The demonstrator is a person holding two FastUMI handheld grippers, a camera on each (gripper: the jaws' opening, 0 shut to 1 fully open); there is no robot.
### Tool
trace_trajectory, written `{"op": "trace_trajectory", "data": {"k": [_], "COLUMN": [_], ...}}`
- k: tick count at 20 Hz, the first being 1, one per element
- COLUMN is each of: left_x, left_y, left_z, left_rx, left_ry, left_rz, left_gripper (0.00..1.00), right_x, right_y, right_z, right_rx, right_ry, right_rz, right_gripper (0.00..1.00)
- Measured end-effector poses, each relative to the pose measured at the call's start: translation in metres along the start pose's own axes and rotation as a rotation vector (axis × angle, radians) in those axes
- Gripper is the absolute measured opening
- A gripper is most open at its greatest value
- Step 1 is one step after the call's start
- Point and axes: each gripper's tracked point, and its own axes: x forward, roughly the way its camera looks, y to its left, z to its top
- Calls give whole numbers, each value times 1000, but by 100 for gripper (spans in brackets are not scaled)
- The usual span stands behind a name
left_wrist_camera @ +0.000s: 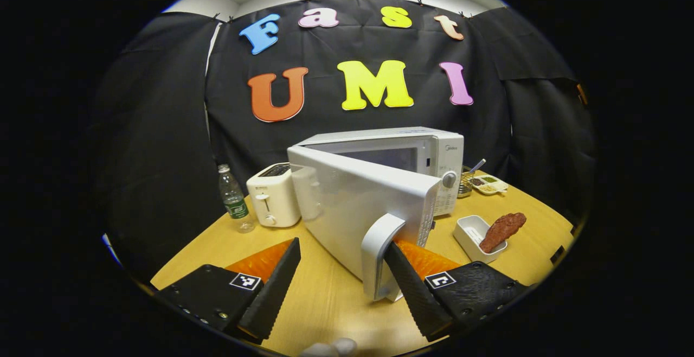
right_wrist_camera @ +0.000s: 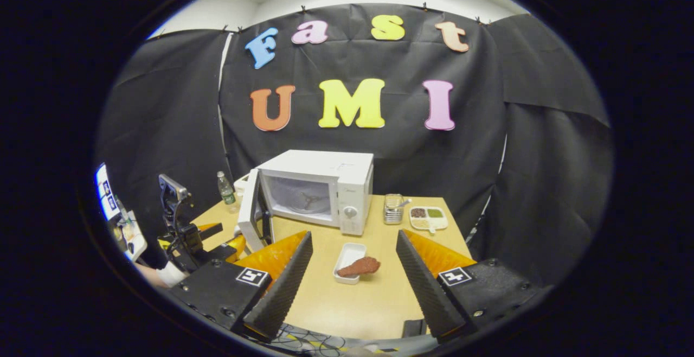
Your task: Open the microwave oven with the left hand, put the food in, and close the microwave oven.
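The wooden surface (right_wrist_camera: pixel 374 297) carries a microwave (right_wrist_camera: pixel 320 189), toaster (left_wrist_camera: pixel 272 194) and bottle (left_wrist_camera: pixel 233 197). Nearer lies a white dish (right_wrist_camera: pixel 349 256) with food (right_wrist_camera: pixel 360 266).

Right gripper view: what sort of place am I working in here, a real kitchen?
Probably a staged recording booth, not a kitchen: a black cloth wall hangs behind a lone wooden table, which carries the microwave oven with its door open and a small tray of food.

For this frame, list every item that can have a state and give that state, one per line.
Microwave door: swung open, one left gripper finger hooked behind its handle.
Microwave: cavity empty.
Food: still lying across the white tray on the table.
Left gripper: open.
Right gripper: open, holding nothing.
Bottle: upright, capped.
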Motion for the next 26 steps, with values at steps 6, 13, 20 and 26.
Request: {"op": "trace_trajectory", "data": {"k": [6,13,20,26], "left_x": [-25,-53,-92,-112], "left_y": [67,147,174,129], "left_z": [-15,-38,-37,7], "left_rx": [32,-8,19,-5], "left_ry": [22,61,66,-11], "left_rz": [63,167,207,142], "left_gripper": [94,94,94,94], "right_x": [9,28,55,101], "right_y": [39,72,55,-10], "right_z": [-11,-28,-64,-126], "right_rx": [15,43,105,185], "right_ry": [19,42,78,202], "right_rz": [50,88,74,8], "right_gripper": [99,99,99,99]}}
